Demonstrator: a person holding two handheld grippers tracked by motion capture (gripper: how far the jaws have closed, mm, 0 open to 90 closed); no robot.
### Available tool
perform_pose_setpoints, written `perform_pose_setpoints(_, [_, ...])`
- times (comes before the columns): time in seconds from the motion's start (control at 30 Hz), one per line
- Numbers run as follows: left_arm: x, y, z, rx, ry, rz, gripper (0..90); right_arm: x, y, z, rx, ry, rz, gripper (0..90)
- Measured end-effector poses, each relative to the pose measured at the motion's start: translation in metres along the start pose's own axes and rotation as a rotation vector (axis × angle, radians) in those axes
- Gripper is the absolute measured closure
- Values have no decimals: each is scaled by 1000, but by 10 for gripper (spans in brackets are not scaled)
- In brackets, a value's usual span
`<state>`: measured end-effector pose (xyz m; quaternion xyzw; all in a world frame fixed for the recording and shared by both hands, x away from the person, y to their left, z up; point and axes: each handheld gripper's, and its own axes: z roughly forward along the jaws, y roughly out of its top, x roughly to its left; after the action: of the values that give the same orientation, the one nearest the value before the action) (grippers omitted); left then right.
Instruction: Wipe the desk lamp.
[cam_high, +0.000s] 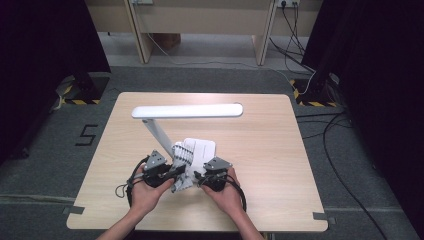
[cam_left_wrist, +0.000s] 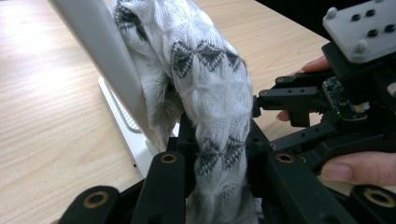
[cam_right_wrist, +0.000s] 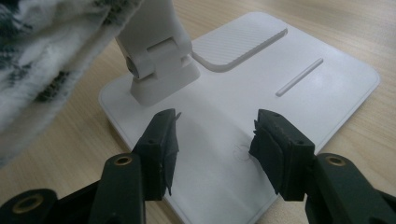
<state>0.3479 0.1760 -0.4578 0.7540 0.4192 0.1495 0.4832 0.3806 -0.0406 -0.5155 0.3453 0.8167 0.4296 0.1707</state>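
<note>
left tongs (cam_left_wrist: 219, 154) clench a knitted white-grey cloth (cam_left_wrist: 205, 79); right tongs (cam_right_wrist: 215, 135) gape, released, over the smooth white lamp base (cam_right_wrist: 327, 88).

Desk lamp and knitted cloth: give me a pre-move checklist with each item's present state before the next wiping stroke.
1. Left gripper shut on the knitted cloth: ok.
2. Cloth in contact with the lamp arm: ok, it lies against the arm.
3. Right gripper jaws open, nothing between them: ok.
4. Right gripper steadying the lamp base: not ok, the jaws hover over the base without clamping it.
5. Lamp base flat on the table: ok.
6. Lamp head free of both hands: ok.
</note>
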Motion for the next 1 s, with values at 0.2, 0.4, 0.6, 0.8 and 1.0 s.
perform_pose_setpoints(0.2, [0,-5,4,22,-4,2,749,0,0,0,1,0,2,495])
perform_pose_setpoints(0.4, [0,-11,10,49,-3,4,749,0,0,0,1,-1,-2,495])
perform_pose_setpoints(0.6, [0,-14,13,64,-5,6,748,0,0,0,1,-2,-3,495])
perform_pose_setpoints(0.8, [0,-17,14,76,-7,6,748,0,0,0,0,-3,-5,495])
perform_pose_setpoints(1.0, [1,-20,15,90,-11,5,747,0,0,0,1,-2,-3,495])
